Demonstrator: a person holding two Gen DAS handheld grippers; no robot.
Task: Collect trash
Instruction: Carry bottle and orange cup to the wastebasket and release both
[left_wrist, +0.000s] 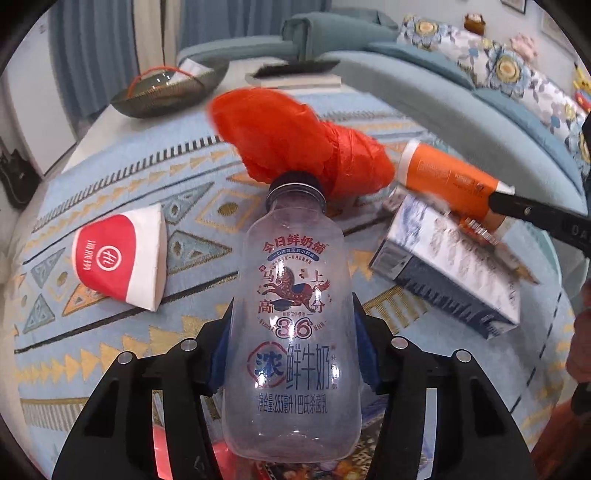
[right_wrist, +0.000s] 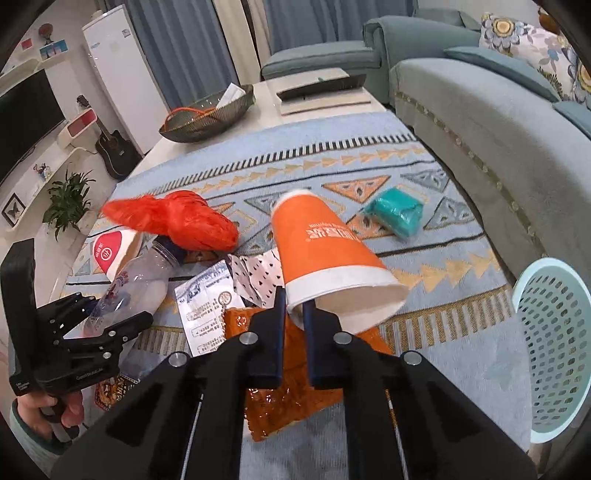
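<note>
Trash is lying scattered over a blue patterned cloth (right_wrist: 424, 236) covering the surface. A crumpled red plastic bag (left_wrist: 295, 140) is sitting just past the bottle's cap, a red-and-white paper cup (left_wrist: 120, 256) is lying on its side to the left, and a blue-and-white carton (left_wrist: 448, 273) is lying to the right. From the right wrist view, a teal wad (right_wrist: 397, 212) is resting apart near the sofa, printed paper scraps (right_wrist: 207, 302) and an orange foil wrapper (right_wrist: 284, 398) are lying under the claws, and a pale green perforated basket (right_wrist: 554, 347) is standing at the right edge.

The left claw (left_wrist: 291, 354) is gripping a clear empty milk bottle (left_wrist: 293, 314) around its body, cap pointing away. The right claw (right_wrist: 295, 314) is pinching the rim of an orange paper cup (right_wrist: 325, 254), its fingers closing on the wall with the cup tilting above the cloth.
</note>
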